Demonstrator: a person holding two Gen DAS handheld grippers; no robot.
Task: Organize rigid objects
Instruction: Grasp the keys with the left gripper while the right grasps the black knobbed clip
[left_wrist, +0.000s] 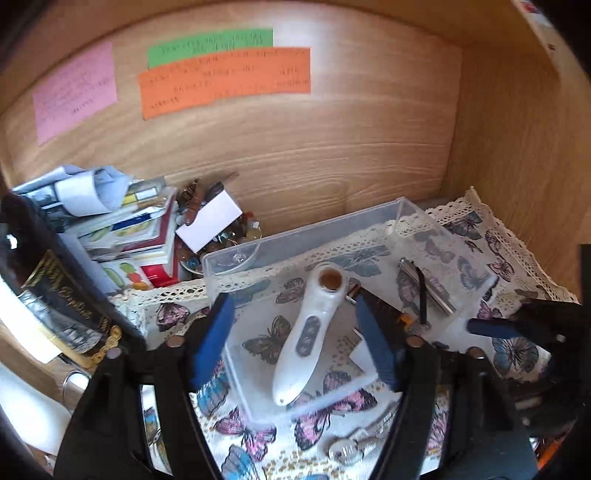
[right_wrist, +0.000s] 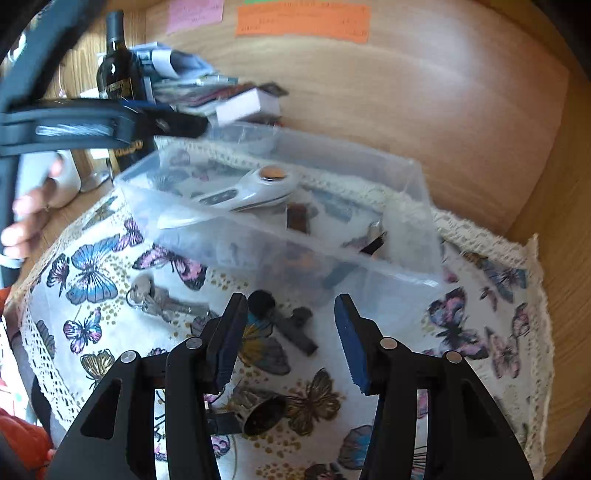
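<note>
The right hand-held gripper (right_wrist: 291, 339) is hanging wide and empty over a dark tool (right_wrist: 291, 326) — lying on the worktop just before the bin (right_wrist: 236, 236), its long axis slanting across the jaws.

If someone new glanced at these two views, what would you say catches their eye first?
Probably the clear plastic box on the butterfly-print cloth, with a white handheld device lying inside it. Next, the orange note stuck to the wooden back wall above, beside green and pink ones. In the right wrist view, a bunch of keys lies on the cloth ahead of the open right gripper.
</note>
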